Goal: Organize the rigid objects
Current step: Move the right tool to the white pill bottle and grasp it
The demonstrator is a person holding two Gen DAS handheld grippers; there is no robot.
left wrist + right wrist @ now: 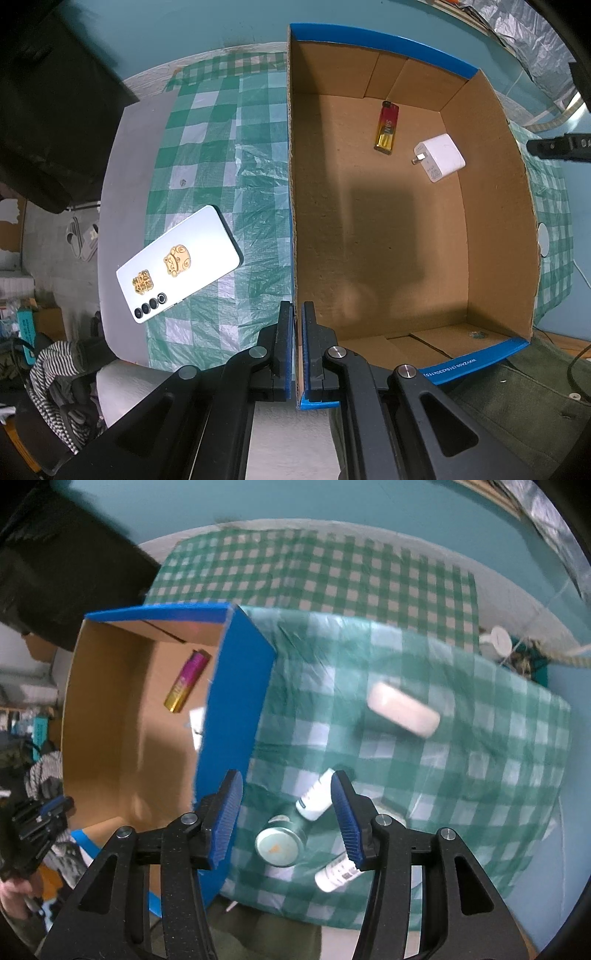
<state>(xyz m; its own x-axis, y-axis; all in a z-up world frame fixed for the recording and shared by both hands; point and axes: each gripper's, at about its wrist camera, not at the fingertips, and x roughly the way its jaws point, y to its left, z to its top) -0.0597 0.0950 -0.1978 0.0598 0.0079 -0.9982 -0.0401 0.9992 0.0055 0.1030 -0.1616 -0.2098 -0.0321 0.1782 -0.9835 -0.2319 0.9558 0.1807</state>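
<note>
- Left gripper [298,347]: fingers nearly closed, pinching the near-left wall of the cardboard box [495,206] at its corner; one blue pad outside the wall, one inside.
- Box is open-topped with blue outer faces and blue edge trim, and sits on a green-and-white checked tablecloth [221,155].
- Inside the box, toward the far end: a red-and-yellow lighter [387,127] lying flat, and just right of it a white USB charger plug [439,157]. The two are near each other, not touching.
- Left of the box, on the cloth edge: a white smartphone [179,264] lying back-up, with gold stickers and a row of camera lenses. Well apart from the box wall.
- Right gripper [286,814]: fingers wide open, holding nothing, hovering over the cloth just right of the box's blue side wall [236,709].
- Between and below the open fingers: a round metal tin [279,843] standing upright with its lid facing up.
- Just past the tin: a small white bottle [316,799] lying on its side, close to the right finger.
- Nearer, partly hidden behind the right finger: a second white bottle with a label [338,873], also on its side.
- Farther out on the cloth: a white rounded oblong case [404,709], blurred, so I cannot tell its type.
- Right view is motion-blurred. The lighter [186,681] is visible inside the box from this side too.
</note>
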